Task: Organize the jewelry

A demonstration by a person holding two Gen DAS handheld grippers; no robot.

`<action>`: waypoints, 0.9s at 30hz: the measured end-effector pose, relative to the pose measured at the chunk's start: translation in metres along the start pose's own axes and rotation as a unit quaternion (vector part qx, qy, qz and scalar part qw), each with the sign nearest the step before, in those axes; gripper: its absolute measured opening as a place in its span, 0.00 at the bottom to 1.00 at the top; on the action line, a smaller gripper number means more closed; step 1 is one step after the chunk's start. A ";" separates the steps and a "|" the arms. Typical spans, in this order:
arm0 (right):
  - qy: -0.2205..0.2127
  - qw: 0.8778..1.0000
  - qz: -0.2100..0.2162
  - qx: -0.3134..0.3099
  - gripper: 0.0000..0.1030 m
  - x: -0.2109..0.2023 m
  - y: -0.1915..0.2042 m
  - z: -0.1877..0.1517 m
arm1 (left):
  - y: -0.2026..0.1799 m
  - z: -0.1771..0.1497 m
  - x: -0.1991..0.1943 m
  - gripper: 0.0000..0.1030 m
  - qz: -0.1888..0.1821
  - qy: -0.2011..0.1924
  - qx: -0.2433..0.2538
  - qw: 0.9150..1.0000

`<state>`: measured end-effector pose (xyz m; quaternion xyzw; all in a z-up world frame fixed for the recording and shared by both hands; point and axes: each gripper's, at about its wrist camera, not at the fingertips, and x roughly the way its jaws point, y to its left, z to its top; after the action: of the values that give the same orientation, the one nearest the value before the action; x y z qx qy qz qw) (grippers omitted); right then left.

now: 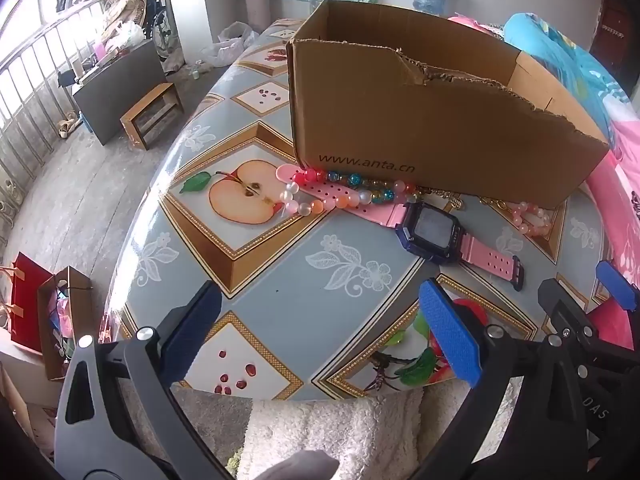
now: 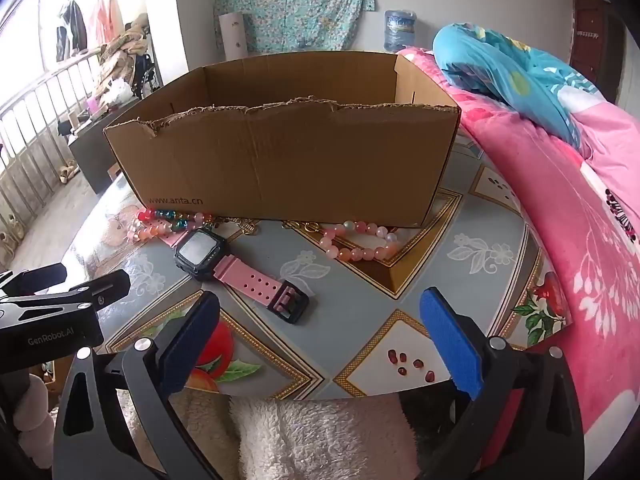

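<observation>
An open cardboard box (image 1: 436,120) (image 2: 288,160) stands on the patterned table (image 1: 280,248). Along its front lie a pink-strapped watch with a dark face (image 1: 434,228) (image 2: 202,252), a multicoloured bead bracelet (image 1: 332,192) (image 2: 168,218), a pink bead bracelet (image 1: 534,216) (image 2: 360,242) and gold chain pieces (image 2: 304,225). My left gripper (image 1: 320,336) is open and empty over the table's near edge, short of the watch. My right gripper (image 2: 320,336) is open and empty, near the watch buckle (image 2: 290,306). The right gripper also shows in the left wrist view (image 1: 576,300).
A pink blanket (image 2: 580,240) and blue bedding (image 2: 508,76) border the table on the right. A fluffy white cloth (image 2: 320,436) lies below the near edge. Floor, a small wooden stool (image 1: 154,116) and gift bags (image 1: 44,312) are to the left.
</observation>
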<state>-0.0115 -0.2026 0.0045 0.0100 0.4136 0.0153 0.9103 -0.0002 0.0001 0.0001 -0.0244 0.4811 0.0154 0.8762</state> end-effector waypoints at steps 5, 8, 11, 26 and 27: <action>0.000 1.000 0.001 0.002 0.95 0.000 0.000 0.001 | -0.001 -0.002 0.005 0.92 0.012 0.005 0.003 1.000; 0.001 1.000 0.001 0.000 0.95 -0.001 0.001 0.001 | -0.001 -0.003 0.004 0.92 0.012 0.003 0.004 1.000; 0.004 1.000 0.003 0.000 0.95 0.000 0.002 0.000 | 0.002 -0.004 0.007 0.92 0.009 0.003 0.002 1.000; 0.005 1.000 -0.005 -0.003 0.95 -0.004 0.002 0.002 | 0.006 -0.004 0.002 0.92 0.005 0.006 0.000 1.000; 0.005 1.000 -0.005 -0.003 0.95 -0.004 0.002 0.002 | 0.006 -0.004 0.002 0.92 0.005 0.006 0.000 1.000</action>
<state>-0.0127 -0.2003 0.0092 0.0051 0.4180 0.0124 0.9083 -0.0024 0.0058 -0.0039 -0.0221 0.4866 0.0200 0.8731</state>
